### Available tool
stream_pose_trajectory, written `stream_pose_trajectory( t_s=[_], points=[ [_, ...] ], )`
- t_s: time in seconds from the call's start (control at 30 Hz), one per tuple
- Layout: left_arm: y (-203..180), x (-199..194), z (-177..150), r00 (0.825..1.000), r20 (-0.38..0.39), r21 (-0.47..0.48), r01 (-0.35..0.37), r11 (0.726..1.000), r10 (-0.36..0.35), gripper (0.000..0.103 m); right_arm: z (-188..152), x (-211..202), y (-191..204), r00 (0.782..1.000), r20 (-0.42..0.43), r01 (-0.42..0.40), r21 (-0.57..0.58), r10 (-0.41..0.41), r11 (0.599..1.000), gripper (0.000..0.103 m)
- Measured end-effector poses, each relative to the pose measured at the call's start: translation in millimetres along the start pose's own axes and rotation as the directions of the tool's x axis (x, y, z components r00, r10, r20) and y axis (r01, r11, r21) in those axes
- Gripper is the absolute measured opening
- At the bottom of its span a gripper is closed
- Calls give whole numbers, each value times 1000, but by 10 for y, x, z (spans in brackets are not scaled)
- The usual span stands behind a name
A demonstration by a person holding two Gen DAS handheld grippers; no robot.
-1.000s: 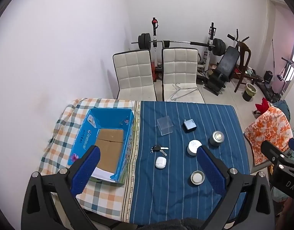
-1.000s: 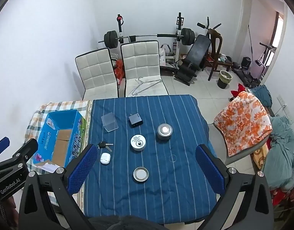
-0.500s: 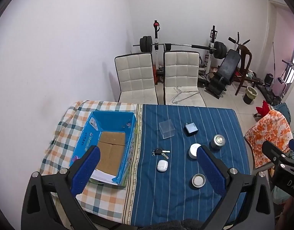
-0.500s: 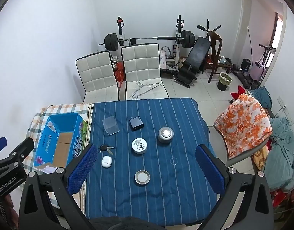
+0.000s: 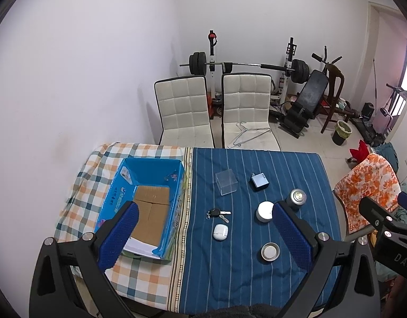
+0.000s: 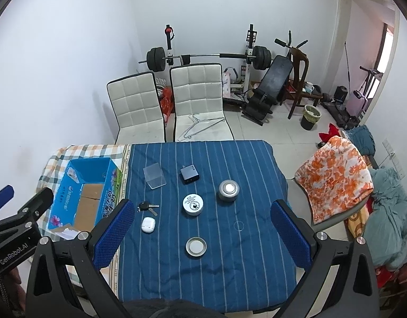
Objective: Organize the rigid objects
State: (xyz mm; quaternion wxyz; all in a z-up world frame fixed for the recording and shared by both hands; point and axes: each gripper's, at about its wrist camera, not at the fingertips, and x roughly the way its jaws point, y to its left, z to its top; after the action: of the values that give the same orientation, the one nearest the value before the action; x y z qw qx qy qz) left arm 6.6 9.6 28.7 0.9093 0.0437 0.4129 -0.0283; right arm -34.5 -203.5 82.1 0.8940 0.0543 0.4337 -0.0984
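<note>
A: Grippers first: how do they stand?

B: Left gripper is spread wide and holds nothing, high above the table. Right gripper is the same, spread and bare.

A: Box?

B: The blue box sits open on the checked cloth at the table's left side, brown card showing at its bottom.

A: And the things to sort?

B: All on the striped blue cloth. Clear cube and dark charger lie at the far side. Keys sit just beyond the white earbud case, near the box. White tin is beside the silver can. A round lid lies nearest, well apart from the rest
</note>
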Motion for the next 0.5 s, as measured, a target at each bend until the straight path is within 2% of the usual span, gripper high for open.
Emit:
stream_pose_trajectory(
  t_s=[0.5],
  points=[
    [-33, 13, -16, 1000, 2, 3, 3, 1000, -3, 103, -29, 41, -71, 1000, -9, 7, 6, -7, 1000, 103]
  ],
)
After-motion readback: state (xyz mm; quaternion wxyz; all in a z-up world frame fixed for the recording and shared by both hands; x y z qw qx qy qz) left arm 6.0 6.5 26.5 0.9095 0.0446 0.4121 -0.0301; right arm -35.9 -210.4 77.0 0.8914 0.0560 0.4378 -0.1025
